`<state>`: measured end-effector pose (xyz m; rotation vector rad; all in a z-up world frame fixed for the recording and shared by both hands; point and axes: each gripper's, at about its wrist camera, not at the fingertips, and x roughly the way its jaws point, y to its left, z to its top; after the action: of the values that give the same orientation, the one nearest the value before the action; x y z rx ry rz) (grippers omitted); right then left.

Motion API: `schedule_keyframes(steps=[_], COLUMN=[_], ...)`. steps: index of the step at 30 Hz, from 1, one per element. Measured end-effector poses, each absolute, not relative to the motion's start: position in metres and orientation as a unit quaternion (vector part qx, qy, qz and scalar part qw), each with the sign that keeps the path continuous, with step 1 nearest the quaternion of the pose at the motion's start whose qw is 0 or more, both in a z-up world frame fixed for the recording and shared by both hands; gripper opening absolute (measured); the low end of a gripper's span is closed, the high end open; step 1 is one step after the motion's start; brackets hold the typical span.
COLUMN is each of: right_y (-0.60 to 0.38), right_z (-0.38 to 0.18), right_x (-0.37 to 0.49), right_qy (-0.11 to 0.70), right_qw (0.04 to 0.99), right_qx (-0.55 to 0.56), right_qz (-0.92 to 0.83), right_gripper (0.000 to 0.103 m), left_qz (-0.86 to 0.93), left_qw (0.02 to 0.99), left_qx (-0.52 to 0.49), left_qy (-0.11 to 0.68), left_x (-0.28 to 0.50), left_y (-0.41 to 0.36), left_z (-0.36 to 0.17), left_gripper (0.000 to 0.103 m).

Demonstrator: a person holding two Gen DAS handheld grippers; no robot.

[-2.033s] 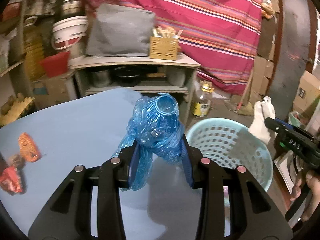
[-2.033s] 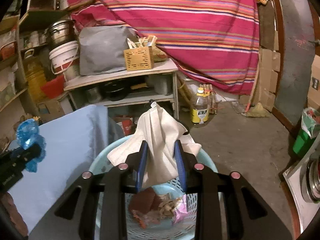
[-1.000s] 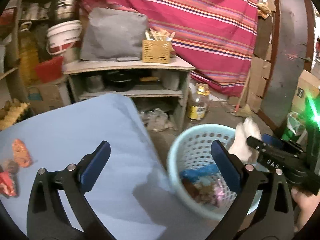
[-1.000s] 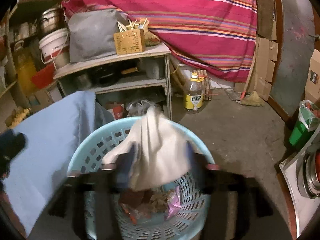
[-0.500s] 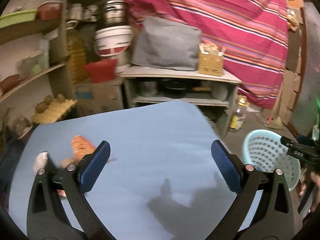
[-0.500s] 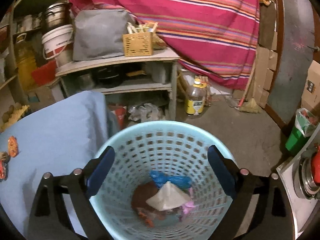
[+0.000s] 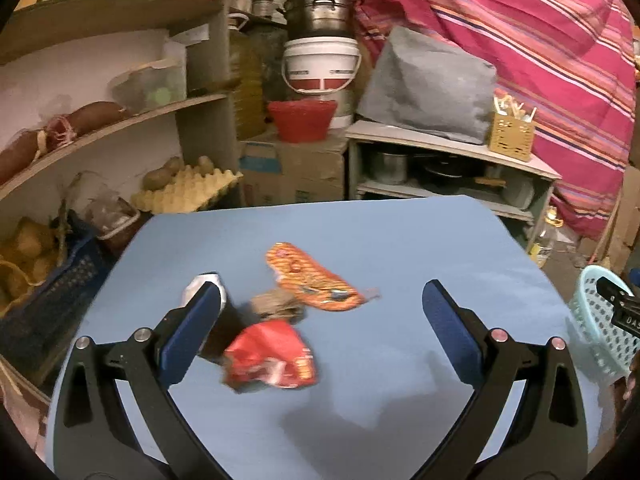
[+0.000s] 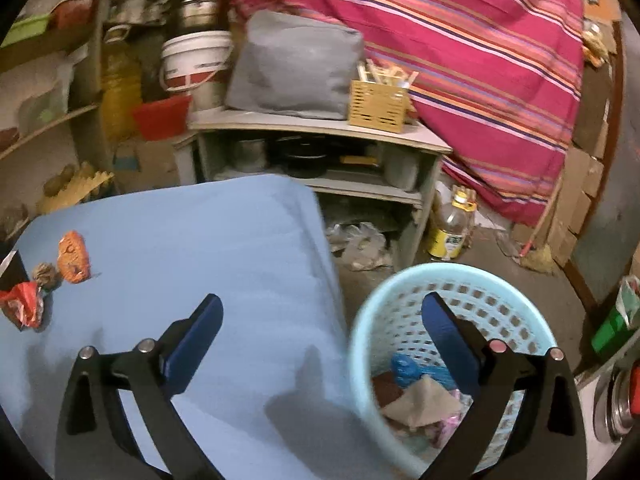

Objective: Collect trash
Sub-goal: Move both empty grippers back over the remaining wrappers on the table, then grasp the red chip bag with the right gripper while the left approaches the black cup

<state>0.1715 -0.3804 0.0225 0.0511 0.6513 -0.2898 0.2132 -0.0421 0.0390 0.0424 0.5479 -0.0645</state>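
My left gripper [image 7: 320, 292] stands open over the blue table [image 7: 420, 240], with nothing between its fingers. Just beyond and below it lie an orange wrapper [image 7: 310, 278], a crumpled brown scrap [image 7: 278, 304] and a red wrapper [image 7: 270, 362]. A black-and-white item [image 7: 202, 282] is partly hidden behind the left finger. My right gripper [image 8: 320, 302] holds nothing and its jaws are still opening; one finger is over the table [image 8: 200, 240], the other over the light-blue basket [image 8: 400, 280]. In the basket lie a blue plastic bag [image 8: 408, 368] and a beige cloth [image 8: 424, 400].
A grey shelf unit [image 8: 320, 128] with pots, a grey bag [image 8: 296, 72] and a wicker box [image 8: 378, 106] stands behind the table. An oil bottle [image 8: 450, 224] stands on the floor. An egg tray [image 7: 184, 190] and a blue crate [image 7: 48, 300] flank the table's left side.
My left gripper dropped the blue bag into the basket and swung left over the trash on the table. My right gripper opened, dropped the beige cloth into the basket and shifted left.
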Motion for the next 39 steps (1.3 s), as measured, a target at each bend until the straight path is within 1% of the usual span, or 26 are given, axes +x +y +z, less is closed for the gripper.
schedule_keyframes(steps=[7, 18, 30, 39], right_y=[-0.334, -0.247, -0.175, -0.099], right_z=[0.019, 0.014, 0.010, 0.007], right_x=[0.185, 0.196, 0.198, 0.200], right_qy=[0.322, 0.327, 0.339, 0.345], right_qw=[0.941, 0.943, 0.940, 0.938], right_qx=[0.048, 0.026, 0.017, -0.007], right_qz=[-0.096, -0.050, -0.007, 0.046], right_gripper=[0.098, 0.098, 0.098, 0.098], left_qz=[-0.018, 0.008, 0.049, 0.070], left_qw=[0.961, 0.960, 0.954, 0.951], left_qx=[0.019, 0.012, -0.037, -0.039], left_qy=[0.274, 0.280, 0.295, 0.299], left_x=[0.211, 0.204, 0.204, 0.197], left_y=[-0.008, 0.061, 0.152, 0.182], left_z=[0.035, 0.027, 0.018, 0.009], left_gripper=[0.098, 0.098, 0.098, 0.098])
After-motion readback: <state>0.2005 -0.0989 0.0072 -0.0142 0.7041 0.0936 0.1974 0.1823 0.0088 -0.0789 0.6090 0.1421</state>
